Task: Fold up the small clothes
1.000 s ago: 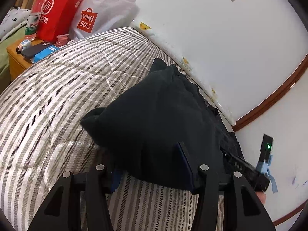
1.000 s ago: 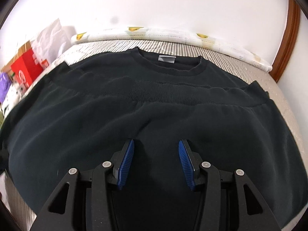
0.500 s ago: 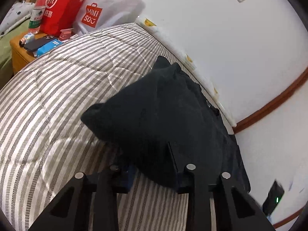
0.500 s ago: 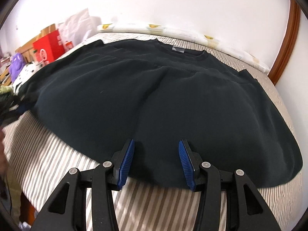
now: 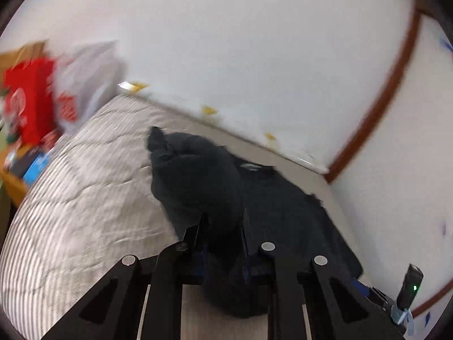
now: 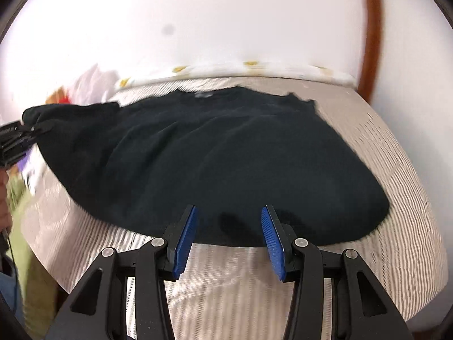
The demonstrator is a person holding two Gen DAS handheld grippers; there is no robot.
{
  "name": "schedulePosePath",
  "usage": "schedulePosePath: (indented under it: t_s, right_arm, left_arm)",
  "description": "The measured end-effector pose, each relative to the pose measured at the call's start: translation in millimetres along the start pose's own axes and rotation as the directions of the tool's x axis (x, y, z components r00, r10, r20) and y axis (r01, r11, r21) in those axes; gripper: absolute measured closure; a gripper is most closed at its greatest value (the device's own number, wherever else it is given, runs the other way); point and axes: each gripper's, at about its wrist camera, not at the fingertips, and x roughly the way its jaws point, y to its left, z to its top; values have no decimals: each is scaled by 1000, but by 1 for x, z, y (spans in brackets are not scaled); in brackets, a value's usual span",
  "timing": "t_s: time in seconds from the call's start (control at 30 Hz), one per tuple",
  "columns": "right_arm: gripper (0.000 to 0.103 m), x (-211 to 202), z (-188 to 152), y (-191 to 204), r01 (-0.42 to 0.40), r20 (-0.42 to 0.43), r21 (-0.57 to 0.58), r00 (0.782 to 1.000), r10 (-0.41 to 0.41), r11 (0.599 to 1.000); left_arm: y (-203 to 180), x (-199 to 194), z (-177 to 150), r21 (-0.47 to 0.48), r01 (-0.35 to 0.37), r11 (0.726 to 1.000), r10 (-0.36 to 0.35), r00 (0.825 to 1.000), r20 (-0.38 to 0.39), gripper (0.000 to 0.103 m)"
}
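Two grippers: left gripper [image 5: 222,226] jaws just closed, pinching black knit sweater [image 6: 215,155] edge; right gripper [image 6: 228,226] gaping, empty, hem just ahead; sweater's long axis crosswise.

One black sweater [image 6: 215,164] on one striped bed [image 6: 396,198]. Two grippers: left [image 5: 222,226], right [image 6: 228,226]. Two shopping bags, upper left: one red [image 5: 31,96], one white [image 5: 85,79].

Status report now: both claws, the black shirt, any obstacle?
Left claw just closed on black shirt, edge lifted. Right claw open, empty, above striped mattress. No obstacle visible.
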Motion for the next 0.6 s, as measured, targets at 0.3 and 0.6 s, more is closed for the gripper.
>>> schedulePosePath:
  t_s: [0.3,0.6]
  right_arm:
    - [56,-29,-6,-55,25,85,109,996,-34,994]
    - [56,-32,-23,-50,-11,66,88,998,5,996]
  left_arm:
    - [-118,64,-43,247,226,942,-179,964,-196,93]
    - [-120,114,-85,229,275,934,-183,917,-355,90]
